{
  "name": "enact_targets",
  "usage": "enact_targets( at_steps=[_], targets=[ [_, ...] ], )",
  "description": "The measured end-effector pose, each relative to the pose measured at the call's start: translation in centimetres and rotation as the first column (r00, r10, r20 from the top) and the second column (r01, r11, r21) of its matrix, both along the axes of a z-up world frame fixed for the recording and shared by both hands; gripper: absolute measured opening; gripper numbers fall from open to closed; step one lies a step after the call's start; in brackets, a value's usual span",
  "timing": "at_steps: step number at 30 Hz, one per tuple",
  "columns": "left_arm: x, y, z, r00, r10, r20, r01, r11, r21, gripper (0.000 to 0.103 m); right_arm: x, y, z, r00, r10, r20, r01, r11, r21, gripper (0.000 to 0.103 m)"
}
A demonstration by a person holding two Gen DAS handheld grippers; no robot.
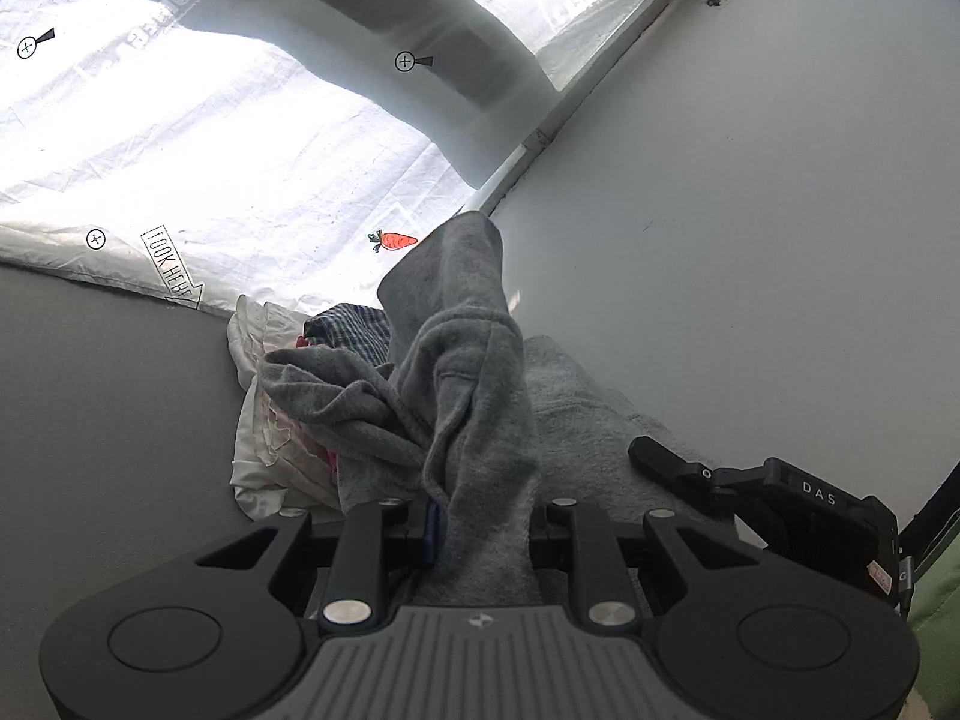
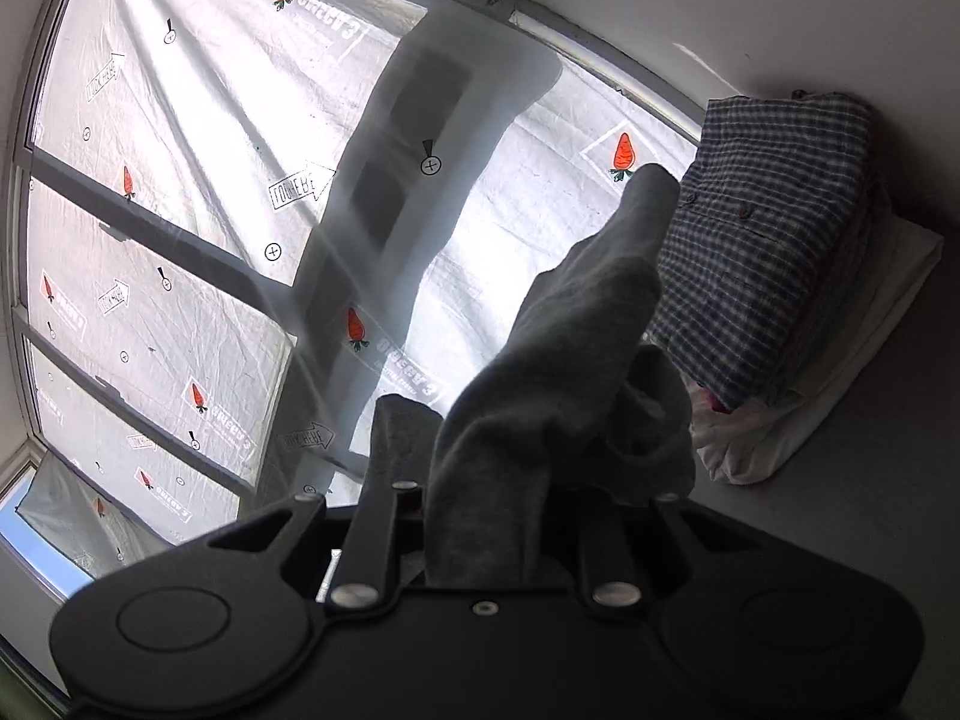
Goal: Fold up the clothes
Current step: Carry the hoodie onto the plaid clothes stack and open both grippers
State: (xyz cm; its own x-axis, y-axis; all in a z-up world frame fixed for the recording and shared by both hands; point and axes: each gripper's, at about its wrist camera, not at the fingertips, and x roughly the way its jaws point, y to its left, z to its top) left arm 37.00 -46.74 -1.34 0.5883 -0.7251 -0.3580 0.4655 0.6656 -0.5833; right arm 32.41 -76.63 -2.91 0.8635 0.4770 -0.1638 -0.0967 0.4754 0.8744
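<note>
A grey sweatshirt (image 1: 474,396) is bunched up between the jaws of my left gripper (image 1: 483,534), which is shut on a thick fold of it. The cloth rises in front of the camera and hides the fingertips. In the right wrist view the same grey sweatshirt (image 2: 564,372) stands up from my right gripper (image 2: 489,531), also shut on a fold, fingertips covered. Part of the right gripper (image 1: 774,498) shows at the lower right of the left wrist view, over the grey cloth.
A stack of clothes lies on the grey surface (image 1: 108,408): a blue checked shirt (image 2: 762,240) on top, white cloth (image 2: 840,372) beneath, with white ruffled cloth (image 1: 264,420) at its side. Behind is a window covered by a white printed sheet (image 2: 180,210). A white wall (image 1: 750,210) stands right.
</note>
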Motion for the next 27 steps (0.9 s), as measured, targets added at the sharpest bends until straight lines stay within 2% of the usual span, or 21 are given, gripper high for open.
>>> enact_targets(
  at_steps=[3,4,5,8,10,13,16,18,20,23,25,26,27],
  targets=[
    [1.9,-2.5,0.7,0.999,-0.025,0.038,0.027,0.999,-0.037,0.023,1.8,-2.5,0.8,0.999,-0.017,0.031,0.017,1.000,-0.008,0.021],
    [2.7,-3.2,0.9,0.998,-0.043,0.052,0.047,0.996,-0.078,0.012,2.5,-3.3,1.1,0.999,-0.022,0.040,0.023,1.000,-0.016,0.021],
    [3.8,-4.0,1.3,0.995,-0.074,0.060,0.082,0.988,-0.132,0.013,3.4,-3.9,1.5,0.999,-0.021,0.047,0.023,0.999,-0.032,0.021],
    [6.9,-7.8,2.0,0.988,-0.104,0.113,0.116,0.988,-0.104,0.014,6.5,-5.7,2.0,0.998,-0.023,0.060,0.026,0.998,-0.052,0.021],
    [9.3,-9.8,0.3,0.988,-0.109,0.112,0.120,0.988,-0.096,0.014,9.1,-6.4,1.7,0.998,-0.033,0.046,0.037,0.995,-0.090,0.018],
    [13.8,-11.0,-3.4,0.998,-0.061,-0.011,0.060,0.996,-0.060,0.014,13.0,-7.3,0.1,0.998,-0.059,-0.030,0.054,0.988,-0.147,0.016],
    [14.8,-9.3,-5.2,1.000,0.001,-0.031,-0.001,1.000,0.020,0.014,15.1,-7.8,-2.4,0.992,-0.078,-0.099,0.063,0.988,-0.139,0.016],
    [14.8,-6.7,-6.3,0.996,0.065,-0.060,-0.063,0.997,0.032,0.016,15.4,-8.3,-3.7,0.991,-0.080,-0.104,0.069,0.992,-0.103,0.015],
    [14.4,-3.7,-8.1,0.981,0.138,-0.136,-0.133,0.990,0.043,0.022,15.3,-8.6,-4.1,0.991,-0.085,-0.100,0.075,0.993,-0.096,0.015],
    [13.7,0.4,-10.6,0.942,0.231,-0.244,-0.220,0.973,0.071,0.038,15.0,-9.1,-4.0,0.990,-0.101,-0.102,0.090,0.991,-0.104,0.015],
    [12.9,2.5,-13.0,0.898,0.282,-0.338,-0.265,0.959,0.097,0.058,15.2,-9.6,-4.2,0.987,-0.109,-0.115,0.099,0.991,-0.093,0.015],
    [12.1,3.6,-14.2,0.872,0.299,-0.387,-0.280,0.954,0.105,0.061,15.3,-9.8,-4.2,0.986,-0.112,-0.122,0.102,0.991,-0.090,0.015],
    [11.9,4.0,-15.1,0.860,0.294,-0.418,-0.279,0.955,0.097,0.066,15.4,-10.0,-4.3,0.985,-0.116,-0.129,0.105,0.991,-0.087,0.015]
  ],
)
